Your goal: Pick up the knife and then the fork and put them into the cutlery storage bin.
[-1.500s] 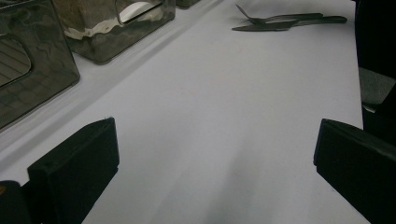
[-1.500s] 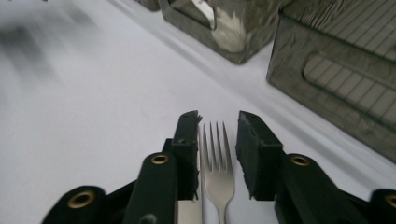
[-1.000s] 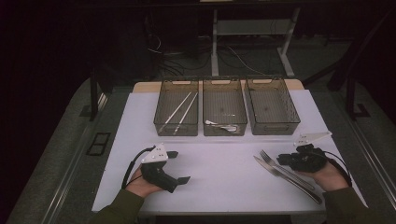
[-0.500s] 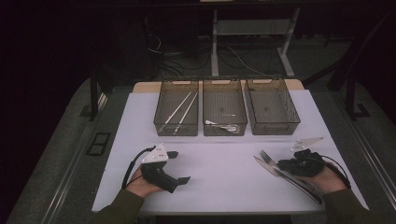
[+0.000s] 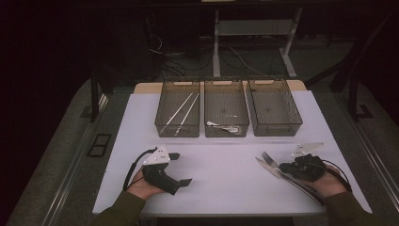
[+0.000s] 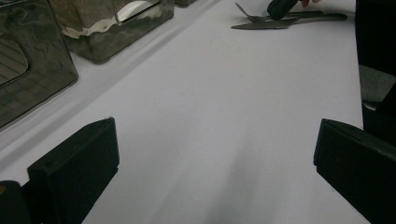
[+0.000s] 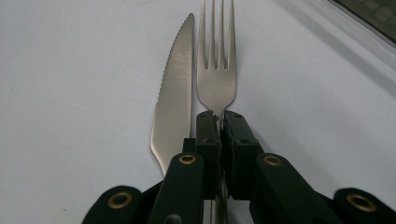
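Note:
A steel fork (image 7: 215, 70) and a serrated knife (image 7: 175, 93) lie side by side on the white table, at the near right in the high view. My right gripper (image 7: 218, 119) has just been closing, and its jaws now pinch the fork's neck below the tines. From above, that right gripper (image 5: 287, 165) sits over the fork (image 5: 269, 160) and the knife (image 5: 289, 181). At the near left my left gripper (image 5: 181, 168) rests on the table, jaws wide apart with nothing between them. The left gripper (image 6: 215, 154) looks across bare table towards the cutlery (image 6: 266, 23).
Three clear bins stand in a row at the back. The left bin (image 5: 181, 83) holds pale chopsticks (image 5: 181, 113), the middle bin (image 5: 226, 83) a white spoon (image 5: 225, 126), and the right bin (image 5: 268, 81) looks empty. The table's edge runs close to both hands.
My right gripper has edged slightly nearer along the cutlery and settled on the fork. The left gripper has stayed still.

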Demonstrator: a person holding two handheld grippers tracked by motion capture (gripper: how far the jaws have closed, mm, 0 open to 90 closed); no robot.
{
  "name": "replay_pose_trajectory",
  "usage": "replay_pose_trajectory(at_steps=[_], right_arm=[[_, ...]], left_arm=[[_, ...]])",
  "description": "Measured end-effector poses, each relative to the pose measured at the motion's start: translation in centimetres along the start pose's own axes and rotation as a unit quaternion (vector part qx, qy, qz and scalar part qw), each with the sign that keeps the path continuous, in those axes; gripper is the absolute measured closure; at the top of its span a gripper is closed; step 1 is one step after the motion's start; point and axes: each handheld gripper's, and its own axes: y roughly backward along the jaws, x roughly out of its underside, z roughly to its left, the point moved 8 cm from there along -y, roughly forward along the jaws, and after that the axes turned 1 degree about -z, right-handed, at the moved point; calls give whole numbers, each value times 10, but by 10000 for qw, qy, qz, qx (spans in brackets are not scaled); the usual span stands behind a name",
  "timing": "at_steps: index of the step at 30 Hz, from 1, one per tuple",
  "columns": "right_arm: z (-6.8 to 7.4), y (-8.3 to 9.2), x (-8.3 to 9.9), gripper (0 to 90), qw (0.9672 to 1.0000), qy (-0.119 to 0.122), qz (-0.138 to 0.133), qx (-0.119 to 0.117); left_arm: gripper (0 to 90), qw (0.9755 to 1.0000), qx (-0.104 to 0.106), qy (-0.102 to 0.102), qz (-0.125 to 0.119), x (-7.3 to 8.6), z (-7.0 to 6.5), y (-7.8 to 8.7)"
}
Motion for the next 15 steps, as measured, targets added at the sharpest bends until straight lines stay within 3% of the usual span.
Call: replay_pose_trajectory(at_steps=[7,15], right_arm=[[-4,3,-3,854,9997,-205,-97,-126],[-11,16,-13,854,9977,-371,-549,-139]], left_arm=[[0,10000,11,-5,-4,0,0,0],[0,10000,11,19,-10,0,0,0]])
